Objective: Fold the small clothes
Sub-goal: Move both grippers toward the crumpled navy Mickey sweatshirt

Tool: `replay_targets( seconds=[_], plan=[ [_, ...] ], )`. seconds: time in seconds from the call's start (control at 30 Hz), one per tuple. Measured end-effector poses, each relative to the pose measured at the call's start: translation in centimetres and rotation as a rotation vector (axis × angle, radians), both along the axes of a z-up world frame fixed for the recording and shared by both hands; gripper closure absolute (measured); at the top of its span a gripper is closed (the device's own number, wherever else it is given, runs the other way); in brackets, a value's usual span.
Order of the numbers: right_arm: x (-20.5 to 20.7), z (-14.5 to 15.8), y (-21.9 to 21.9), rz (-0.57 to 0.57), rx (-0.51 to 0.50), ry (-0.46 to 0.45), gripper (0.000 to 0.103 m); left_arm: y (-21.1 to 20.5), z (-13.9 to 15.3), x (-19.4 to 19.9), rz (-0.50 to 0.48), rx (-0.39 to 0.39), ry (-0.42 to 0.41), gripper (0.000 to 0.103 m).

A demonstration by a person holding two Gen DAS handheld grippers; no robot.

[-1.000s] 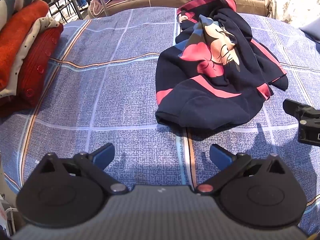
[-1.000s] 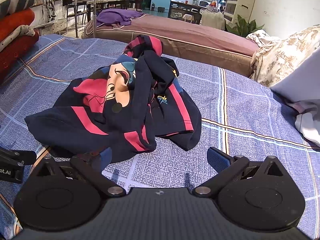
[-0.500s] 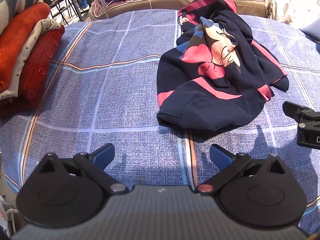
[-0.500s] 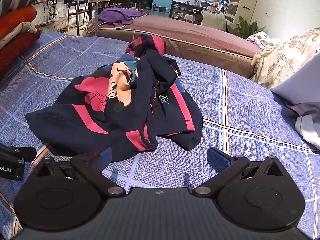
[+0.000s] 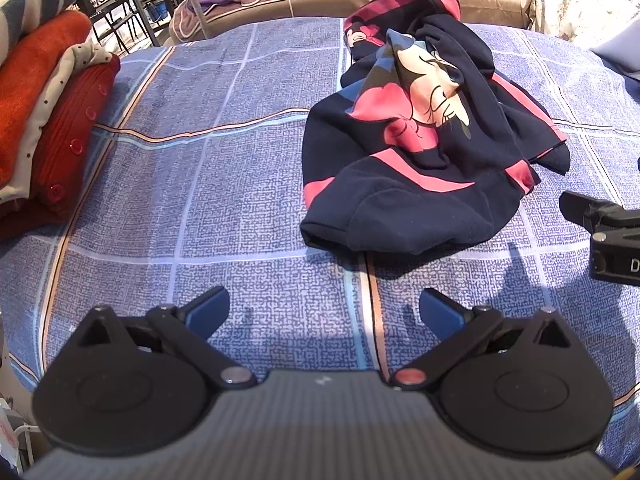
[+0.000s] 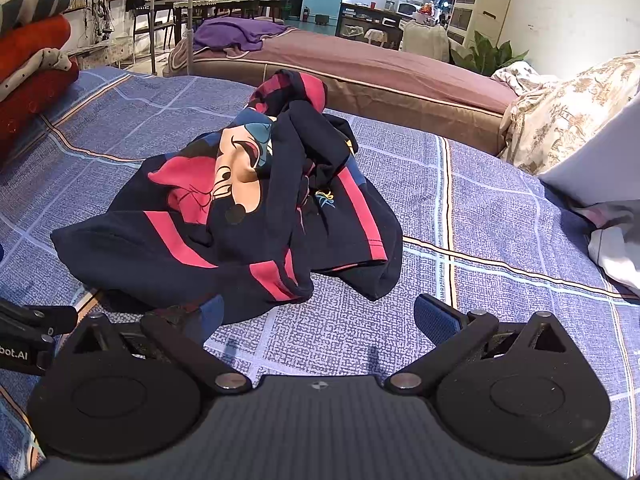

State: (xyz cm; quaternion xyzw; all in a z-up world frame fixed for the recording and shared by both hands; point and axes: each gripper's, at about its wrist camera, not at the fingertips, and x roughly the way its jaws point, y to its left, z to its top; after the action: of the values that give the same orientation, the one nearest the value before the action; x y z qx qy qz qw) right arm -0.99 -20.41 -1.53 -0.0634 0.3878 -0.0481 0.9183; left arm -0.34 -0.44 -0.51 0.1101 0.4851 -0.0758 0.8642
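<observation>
A crumpled dark navy child's garment with pink stripes and a cartoon mouse print lies in a heap on the blue checked bedspread. It also shows in the right wrist view. My left gripper is open and empty, a short way in front of the garment's near hem. My right gripper is open and empty, its left fingertip right at the garment's near edge. The right gripper's body shows at the right edge of the left wrist view.
A stack of folded red, orange and striped blankets stands at the left of the bed. A brown bed with a purple cloth lies beyond. Floral and white bedding is piled at the right.
Both grippers have drifted slightly back from the garment and a little upward. The garment has not moved. Both grippers stay open.
</observation>
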Motion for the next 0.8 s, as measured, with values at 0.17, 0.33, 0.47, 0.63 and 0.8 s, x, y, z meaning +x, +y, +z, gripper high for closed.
replay_targets(
  seconds=[0.17,0.33,0.47,0.63,0.8],
  plan=[
    [-0.1,0.01,-0.03,-0.002,0.006,0.001,0.0,-0.13,-0.08,-0.11,-0.01,0.004,0.003,0.0],
    [-0.07,-0.07,-0.05,-0.003,0.006,0.003,0.0,-0.24,-0.24,-0.15,-0.014,0.012,-0.007,0.0],
    [-0.03,-0.12,-0.15,-0.008,0.011,0.002,0.0,-0.26,-0.26,-0.16,-0.015,0.018,-0.012,0.0],
    [-0.09,-0.24,-0.27,-0.01,0.015,0.003,0.0,-0.3,-0.27,-0.25,-0.016,0.013,-0.02,0.0],
    [-0.12,-0.32,-0.35,-0.012,0.021,0.005,0.0,-0.32,-0.33,-0.31,-0.017,0.008,-0.028,0.0]
  ],
)
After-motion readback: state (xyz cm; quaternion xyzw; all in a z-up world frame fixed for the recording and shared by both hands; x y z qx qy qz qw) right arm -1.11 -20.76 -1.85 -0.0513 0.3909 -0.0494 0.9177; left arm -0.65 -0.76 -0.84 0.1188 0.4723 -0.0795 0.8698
